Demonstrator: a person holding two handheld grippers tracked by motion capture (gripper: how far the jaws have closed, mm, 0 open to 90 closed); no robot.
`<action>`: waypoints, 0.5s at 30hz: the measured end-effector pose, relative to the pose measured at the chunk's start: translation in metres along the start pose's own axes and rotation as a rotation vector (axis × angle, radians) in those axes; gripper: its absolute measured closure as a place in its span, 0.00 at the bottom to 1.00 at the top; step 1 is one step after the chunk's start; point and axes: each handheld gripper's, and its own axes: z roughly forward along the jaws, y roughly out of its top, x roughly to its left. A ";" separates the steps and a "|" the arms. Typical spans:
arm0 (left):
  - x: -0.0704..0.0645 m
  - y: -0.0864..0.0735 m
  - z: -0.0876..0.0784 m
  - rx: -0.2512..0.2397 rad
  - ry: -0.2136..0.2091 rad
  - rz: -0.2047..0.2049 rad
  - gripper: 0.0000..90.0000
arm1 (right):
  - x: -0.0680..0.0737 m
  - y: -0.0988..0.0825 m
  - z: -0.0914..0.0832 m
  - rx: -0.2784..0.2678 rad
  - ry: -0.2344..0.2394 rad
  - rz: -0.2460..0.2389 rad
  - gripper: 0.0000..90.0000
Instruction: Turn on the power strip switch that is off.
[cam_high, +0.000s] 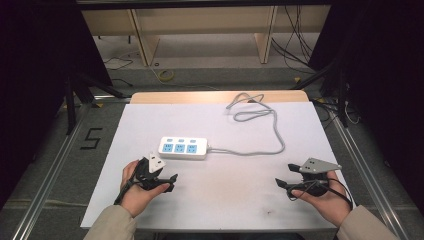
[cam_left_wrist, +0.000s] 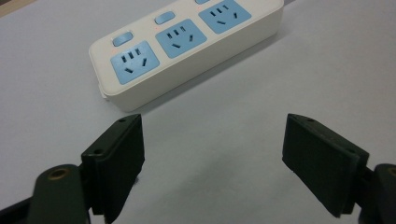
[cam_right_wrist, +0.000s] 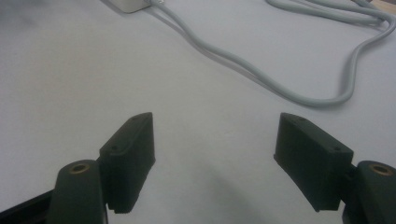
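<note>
A white power strip (cam_high: 183, 148) with three blue sockets lies flat near the middle of the white table mat (cam_high: 220, 200); its grey cable (cam_high: 272, 135) runs right, then loops to the far edge. In the left gripper view the power strip (cam_left_wrist: 187, 46) lies just beyond the wide-apart jaws of my left gripper (cam_left_wrist: 212, 144). In the high view my left gripper (cam_high: 171, 183) is open, just in front of the strip's left end. My right gripper (cam_high: 286, 176) is open at the front right, holding nothing. The right gripper view has the right gripper (cam_right_wrist: 215, 142) over bare mat, with the grey cable (cam_right_wrist: 261, 77) ahead.
A wooden table edge (cam_high: 220, 96) shows behind the mat. Metal rails (cam_high: 50, 165) run along both sides. Beyond the table are wooden shelving legs and loose cables on the floor (cam_high: 300, 50). The mat between the two grippers is bare.
</note>
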 end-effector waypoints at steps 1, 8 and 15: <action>0.000 0.000 0.000 -0.001 0.002 -0.001 0.23 | 0.000 0.000 0.000 0.001 0.000 0.000 0.33; -0.001 0.001 0.000 -0.002 0.000 0.003 0.23 | -0.001 0.000 0.000 -0.002 0.000 0.004 0.33; -0.004 0.003 -0.001 -0.008 -0.002 0.011 0.23 | -0.002 0.000 0.001 -0.003 -0.001 0.007 0.33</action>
